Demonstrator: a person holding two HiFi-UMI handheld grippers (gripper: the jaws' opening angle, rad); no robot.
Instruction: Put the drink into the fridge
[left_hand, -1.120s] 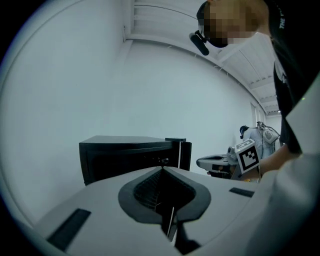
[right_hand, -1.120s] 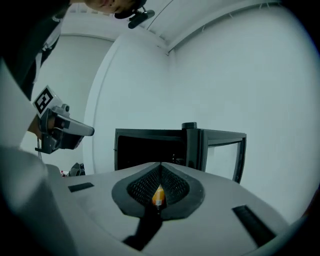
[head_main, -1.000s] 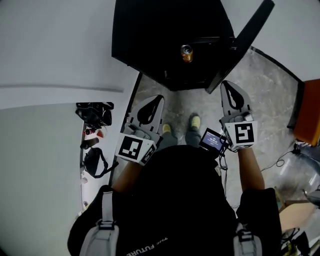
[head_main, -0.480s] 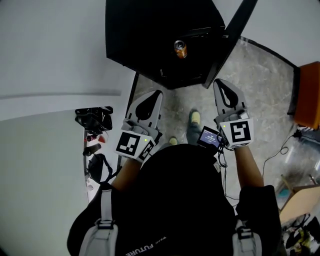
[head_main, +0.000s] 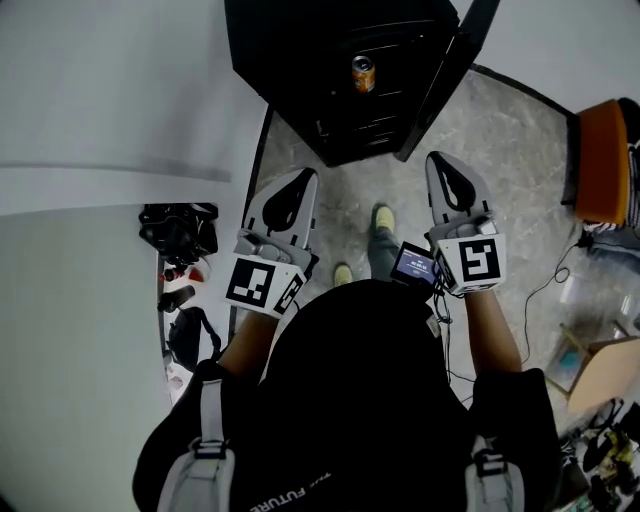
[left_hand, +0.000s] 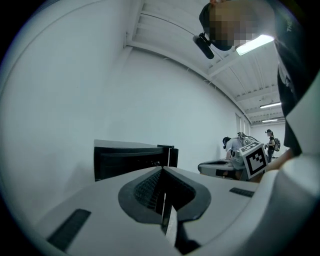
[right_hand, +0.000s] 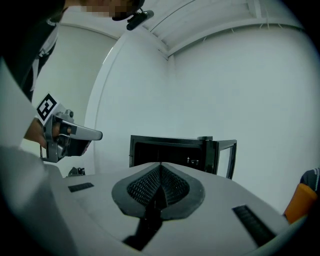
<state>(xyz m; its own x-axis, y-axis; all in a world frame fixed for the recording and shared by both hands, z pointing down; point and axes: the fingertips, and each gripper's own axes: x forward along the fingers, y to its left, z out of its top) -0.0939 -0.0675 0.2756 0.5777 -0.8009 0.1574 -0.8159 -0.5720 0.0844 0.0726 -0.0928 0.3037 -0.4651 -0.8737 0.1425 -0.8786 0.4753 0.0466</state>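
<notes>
Placement stage, seen from the head view. We find the drink can (head_main: 362, 73) upright on a shelf inside the black fridge (head_main: 300, 60) at 12 o'clock, with the fridge door (head_main: 447, 75) swung open toward 1 o'clock. We judge the placing step complete and the closing of the door the step that remains. That move calls for one gripper to reach past the door's free edge and push it round toward the cabinet. The left hand-held gripper (head_main: 297, 188) at 11 o'clock of the person and the right hand-held gripper (head_main: 447, 178) at 1 o'clock are held level, side by side, with their tips pointing to 12 o'clock. Both are well apart from the fridge. Each has its jaws pressed together with nothing between them.
</notes>
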